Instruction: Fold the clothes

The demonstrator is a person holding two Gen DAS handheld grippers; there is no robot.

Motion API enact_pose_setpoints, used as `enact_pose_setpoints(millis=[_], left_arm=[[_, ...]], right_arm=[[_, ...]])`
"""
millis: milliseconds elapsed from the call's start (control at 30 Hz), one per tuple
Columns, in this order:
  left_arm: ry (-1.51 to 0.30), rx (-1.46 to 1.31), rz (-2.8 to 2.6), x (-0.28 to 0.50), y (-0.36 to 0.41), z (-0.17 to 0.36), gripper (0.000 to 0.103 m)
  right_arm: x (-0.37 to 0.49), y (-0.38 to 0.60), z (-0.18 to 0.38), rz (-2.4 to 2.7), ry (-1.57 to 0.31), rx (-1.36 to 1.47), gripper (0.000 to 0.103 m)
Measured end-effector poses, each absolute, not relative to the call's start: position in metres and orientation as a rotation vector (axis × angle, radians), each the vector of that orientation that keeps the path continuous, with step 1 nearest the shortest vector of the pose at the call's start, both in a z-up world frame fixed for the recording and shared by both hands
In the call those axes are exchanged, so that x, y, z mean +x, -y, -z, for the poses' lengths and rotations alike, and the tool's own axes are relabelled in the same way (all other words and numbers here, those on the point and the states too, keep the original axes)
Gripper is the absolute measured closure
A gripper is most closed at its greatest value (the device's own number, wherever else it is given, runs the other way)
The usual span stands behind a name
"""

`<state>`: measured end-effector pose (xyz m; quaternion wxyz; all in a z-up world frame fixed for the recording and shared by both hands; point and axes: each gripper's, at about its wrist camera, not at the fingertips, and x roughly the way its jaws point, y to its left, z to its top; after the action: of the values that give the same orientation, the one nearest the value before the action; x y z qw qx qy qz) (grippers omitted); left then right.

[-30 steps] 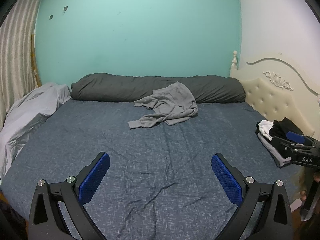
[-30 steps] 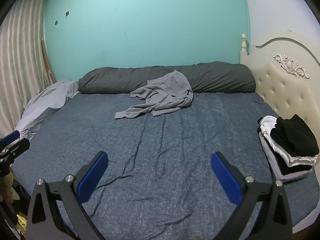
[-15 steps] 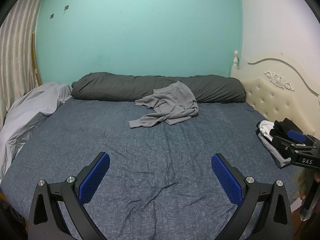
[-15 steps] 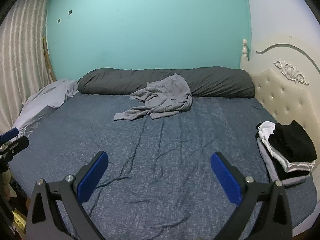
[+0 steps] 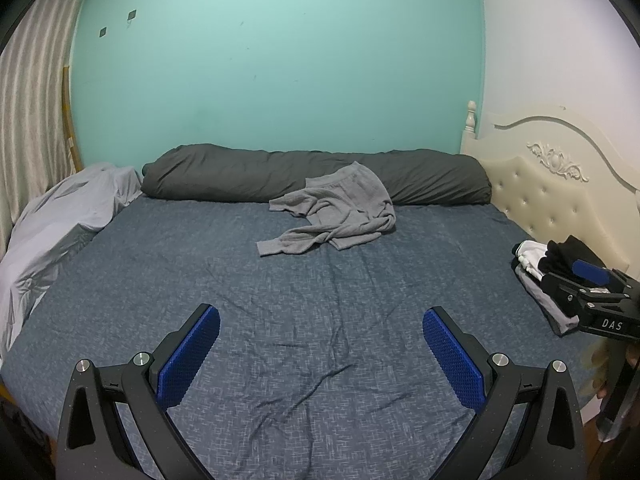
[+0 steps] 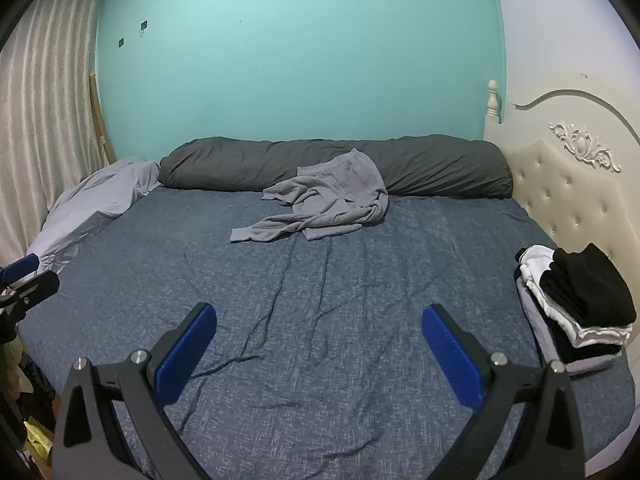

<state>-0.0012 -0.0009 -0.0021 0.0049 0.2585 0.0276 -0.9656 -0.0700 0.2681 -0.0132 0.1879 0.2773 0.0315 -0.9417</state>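
Left wrist view: bed with unfolded garment, both tools empty.
Left tool (image 5: 320, 344) spread wide over the blue sheet (image 5: 280, 300), holding nothing; right tool (image 6: 318, 342) likewise wide and empty. Crumpled grey garment (image 5: 340, 210) lies at the far side of the bed, its top edge resting against the dark bolster (image 5: 224, 176). Folded stack (image 6: 576, 308) sits at the right edge, beside the cream headboard (image 6: 560, 184).

I count one crumpled grey garment (image 5: 336, 210) near the far edge of the bed (image 5: 280, 300), against one long dark bolster (image 5: 312, 176). One stack of folded clothes (image 6: 576, 304) sits at the bed's right edge. One pale sheet (image 5: 60, 216) is bunched at the far left corner.
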Motion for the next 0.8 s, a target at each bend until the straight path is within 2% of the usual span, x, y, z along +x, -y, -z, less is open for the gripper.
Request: enact_pose_setpoints(millis=[800], left_arm=[[-0.085, 0.84, 3.03, -0.016, -0.003, 0.007, 0.0]], right_arm=[[-0.082, -0.268, 0.018, 2.604, -0.042, 0.765, 0.0]])
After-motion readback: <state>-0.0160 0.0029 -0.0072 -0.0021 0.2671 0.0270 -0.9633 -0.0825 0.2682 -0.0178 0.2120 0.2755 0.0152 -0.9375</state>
